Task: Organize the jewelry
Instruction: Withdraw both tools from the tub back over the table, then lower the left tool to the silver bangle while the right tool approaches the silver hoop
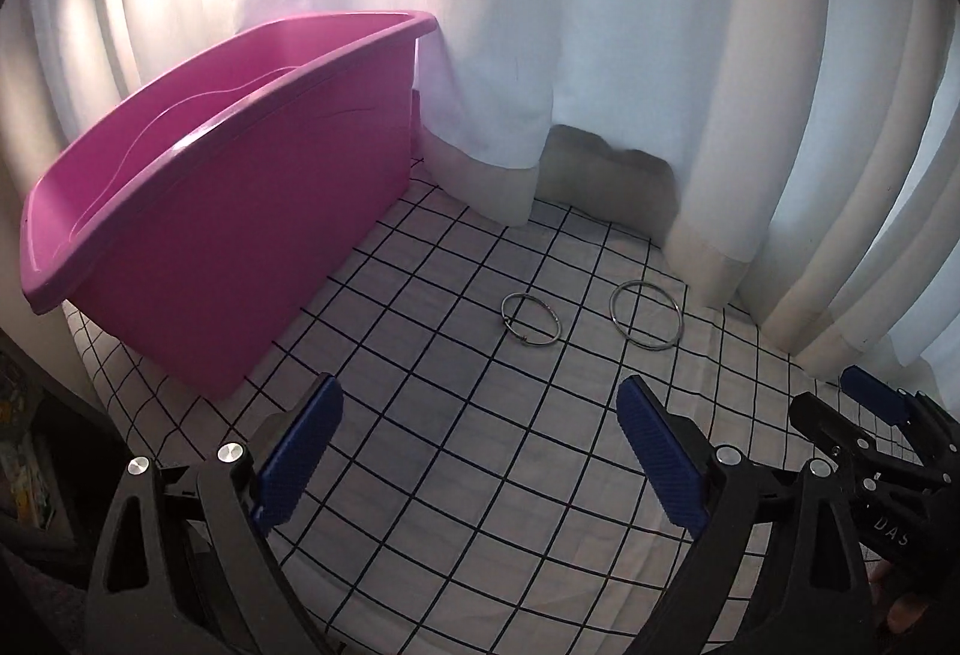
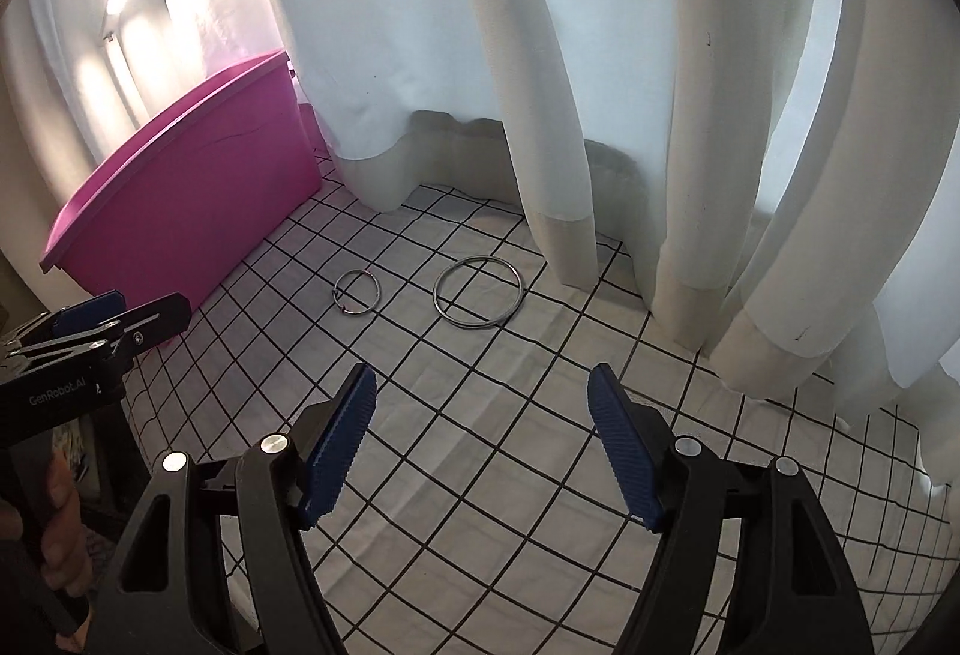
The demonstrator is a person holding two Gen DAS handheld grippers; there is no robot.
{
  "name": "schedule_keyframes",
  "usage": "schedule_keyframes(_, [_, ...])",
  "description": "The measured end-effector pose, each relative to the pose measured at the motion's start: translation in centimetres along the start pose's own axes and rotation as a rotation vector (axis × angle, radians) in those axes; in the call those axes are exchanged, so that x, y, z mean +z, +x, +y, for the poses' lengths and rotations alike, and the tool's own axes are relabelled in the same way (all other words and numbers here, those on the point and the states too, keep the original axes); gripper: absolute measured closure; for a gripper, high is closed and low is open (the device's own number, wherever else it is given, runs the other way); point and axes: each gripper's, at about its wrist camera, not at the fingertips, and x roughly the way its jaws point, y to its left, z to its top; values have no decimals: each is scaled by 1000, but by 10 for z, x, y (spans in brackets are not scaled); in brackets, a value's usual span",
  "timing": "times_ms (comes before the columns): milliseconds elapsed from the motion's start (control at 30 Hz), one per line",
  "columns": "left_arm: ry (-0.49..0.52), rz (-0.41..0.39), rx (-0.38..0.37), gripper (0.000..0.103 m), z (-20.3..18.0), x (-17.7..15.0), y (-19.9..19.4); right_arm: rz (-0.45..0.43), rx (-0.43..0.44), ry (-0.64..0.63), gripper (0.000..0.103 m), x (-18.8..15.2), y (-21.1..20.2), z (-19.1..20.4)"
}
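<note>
Two thin metal bangles lie flat on the checked cloth. The smaller bangle point(image 1: 532, 319) point(image 2: 357, 293) has a clasp and lies to the left of the larger bangle point(image 1: 646, 316) point(image 2: 479, 292). A pink plastic bin point(image 1: 198, 211) point(image 2: 186, 199) stands at the left. My left gripper point(image 1: 480, 403) is open and empty, short of the bangles. My right gripper point(image 2: 480, 391) is open and empty, also short of them. Each gripper shows at the edge of the other's view, the right one point(image 1: 870, 403) and the left one point(image 2: 108, 319).
White curtains point(image 1: 660, 54) point(image 2: 600, 84) hang down to the cloth just behind the bangles and to the right. The white cloth with black grid lines point(image 1: 480, 475) point(image 2: 480, 505) covers the surface. The surface's left edge drops off beside the bin.
</note>
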Motion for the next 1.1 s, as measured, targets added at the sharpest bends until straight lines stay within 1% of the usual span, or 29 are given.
schedule_keyframes(133, [2,11,16,12,-6,-1,35,24,1,7,33,2,31,-5])
schedule_keyframes(267, [9,23,8,12,-10,0,70,48,9,18,33,7,66,-8])
schedule_keyframes(333, [20,32,2,12,-11,0,86,38,14,26,33,8,80,-10])
schedule_keyframes(500, [23,22,17,12,-11,2,117,32,17,19,33,12,114,-14])
schedule_keyframes(633, [12,21,20,12,-10,3,131,27,35,26,33,14,127,-16])
schedule_keyframes(733, [17,22,15,12,-8,3,136,29,29,4,33,15,134,-14])
schedule_keyframes(833, [29,23,25,12,-7,4,142,28,25,-15,33,17,139,-11])
schedule_keyframes(1033, [16,28,23,12,0,8,147,38,28,-59,33,23,146,-3])
schedule_keyframes(1100, [24,25,24,12,-1,9,151,45,13,-76,33,27,152,3])
